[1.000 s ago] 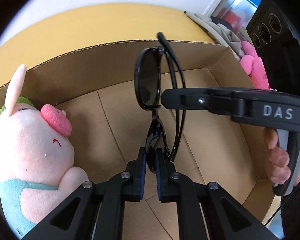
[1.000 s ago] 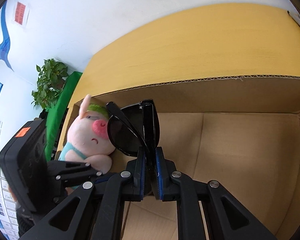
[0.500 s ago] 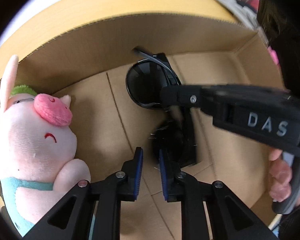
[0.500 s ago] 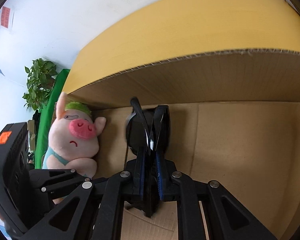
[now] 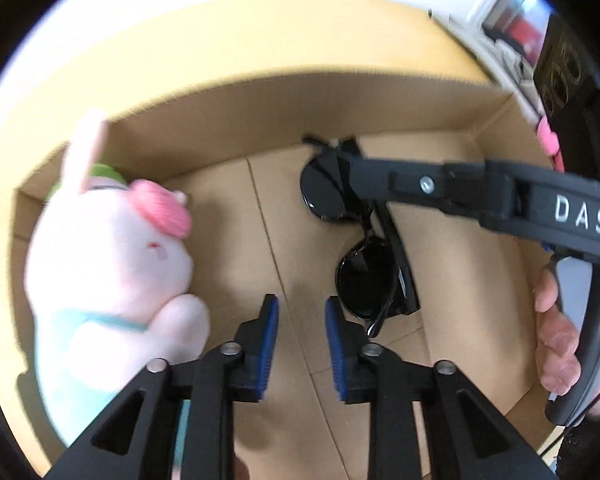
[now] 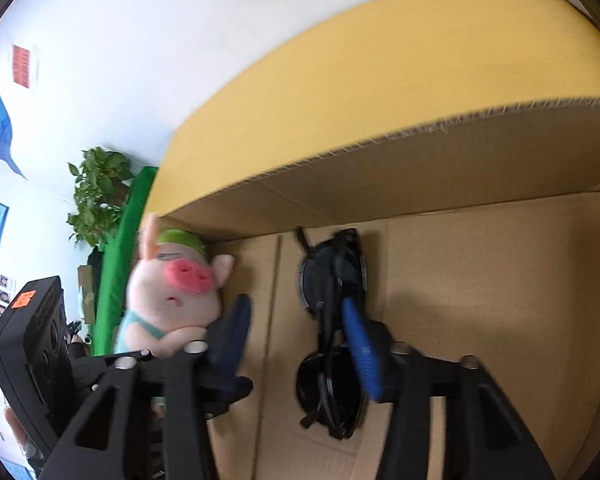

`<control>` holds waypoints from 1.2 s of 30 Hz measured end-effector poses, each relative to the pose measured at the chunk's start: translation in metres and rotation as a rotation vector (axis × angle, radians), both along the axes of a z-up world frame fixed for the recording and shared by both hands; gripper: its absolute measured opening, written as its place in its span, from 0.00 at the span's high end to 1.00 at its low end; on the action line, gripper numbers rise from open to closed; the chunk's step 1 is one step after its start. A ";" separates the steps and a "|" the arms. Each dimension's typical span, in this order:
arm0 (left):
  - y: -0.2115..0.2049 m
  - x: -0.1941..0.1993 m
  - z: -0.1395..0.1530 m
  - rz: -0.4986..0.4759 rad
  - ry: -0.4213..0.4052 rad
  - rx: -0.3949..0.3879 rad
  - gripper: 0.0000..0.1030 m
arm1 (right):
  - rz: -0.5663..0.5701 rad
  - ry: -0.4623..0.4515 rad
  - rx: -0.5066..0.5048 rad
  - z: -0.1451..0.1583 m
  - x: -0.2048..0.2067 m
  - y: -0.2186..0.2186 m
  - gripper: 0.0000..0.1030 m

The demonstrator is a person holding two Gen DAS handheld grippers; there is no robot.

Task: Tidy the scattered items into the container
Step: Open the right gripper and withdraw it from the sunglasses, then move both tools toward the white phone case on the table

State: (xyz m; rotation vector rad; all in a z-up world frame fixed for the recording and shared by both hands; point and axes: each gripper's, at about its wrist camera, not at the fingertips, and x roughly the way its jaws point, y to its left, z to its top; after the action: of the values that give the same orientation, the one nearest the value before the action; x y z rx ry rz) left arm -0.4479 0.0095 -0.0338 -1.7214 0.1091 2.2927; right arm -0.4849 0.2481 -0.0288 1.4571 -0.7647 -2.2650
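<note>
Sunglasses (image 5: 370, 276) now lie on the cardboard box (image 6: 500, 184) floor beside the plush pig (image 5: 112, 264), both stowed. Left gripper (image 5: 298, 320) and right gripper (image 6: 300, 332) have just been opening, jaws spread, nothing pinched. Any leftover scattered items lie out of view.

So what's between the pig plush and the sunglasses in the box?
Only bare cardboard box floor, clearest in the left wrist view, between pig plush and sunglasses.

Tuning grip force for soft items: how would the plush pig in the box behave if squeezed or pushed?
The pig looks stuffed and fuzzy, so it would likely squash under the pads and give a soft, non-slippery grip. It probably is light for its bulk. It leans against the box wall, so a push would likely tip or slide it, not roll it.
</note>
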 end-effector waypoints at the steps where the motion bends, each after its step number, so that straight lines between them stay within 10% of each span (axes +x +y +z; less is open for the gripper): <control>1: -0.002 0.007 0.009 0.005 0.034 0.004 0.68 | 0.003 0.015 0.020 0.008 0.005 -0.001 0.36; 8: -0.030 0.080 0.079 0.090 0.331 0.124 0.39 | 0.023 0.223 0.221 0.083 0.093 -0.011 0.02; 16: -0.033 0.198 0.109 0.131 0.641 0.127 0.23 | -0.029 0.436 0.460 0.136 0.251 -0.038 0.00; 26: -0.027 0.299 0.100 0.113 0.699 0.088 0.23 | -0.118 0.478 0.559 0.122 0.344 -0.059 0.00; 36: -0.040 0.314 0.048 0.191 0.578 0.134 0.23 | -0.077 0.395 0.560 0.083 0.372 -0.052 0.00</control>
State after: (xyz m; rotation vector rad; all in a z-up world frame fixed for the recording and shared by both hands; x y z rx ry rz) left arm -0.1342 -0.0306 0.0141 -1.0014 -0.0997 2.7991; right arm -0.1131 0.1962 0.0545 1.1174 -0.0642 -2.8470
